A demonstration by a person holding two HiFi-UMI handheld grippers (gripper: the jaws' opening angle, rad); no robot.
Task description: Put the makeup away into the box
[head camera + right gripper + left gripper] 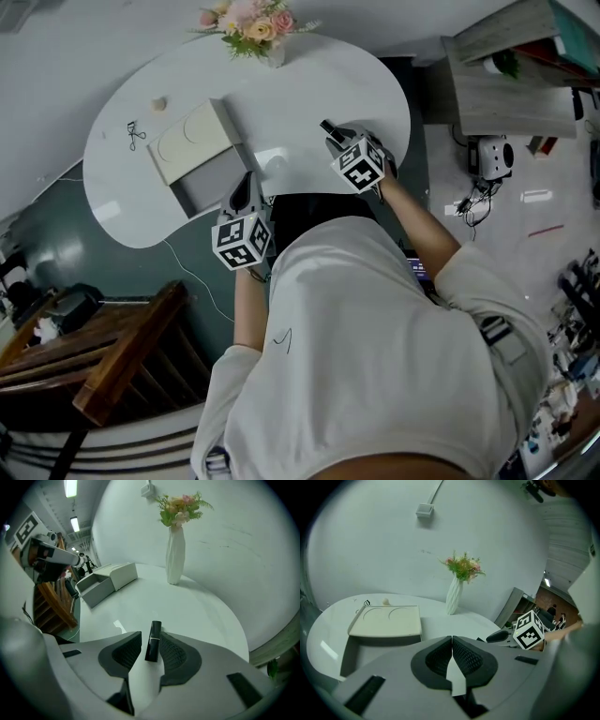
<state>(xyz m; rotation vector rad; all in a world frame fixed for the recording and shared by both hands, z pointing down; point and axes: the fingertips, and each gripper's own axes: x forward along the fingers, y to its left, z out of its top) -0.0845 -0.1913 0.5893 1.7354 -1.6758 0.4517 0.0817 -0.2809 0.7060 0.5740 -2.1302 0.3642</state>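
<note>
Lipstick in the open gap of the right gripper; box off to the left.
The right jaws stand wide. The lipstick sits between them, close against the right-hand pad and clear of the other, with its long axis running along the jaws and pointing away over the table. Whether it rests on the table cannot be told. The left gripper has its jaws together, with nothing between them. The box lies well apart from the right jaws, up and to their left, its open grey part turned toward the person. The left gripper is the nearer to it, but the lipstick is with the right. The likely next move is to close across the lipstick's short axis, then carry it left to the open part.
</note>
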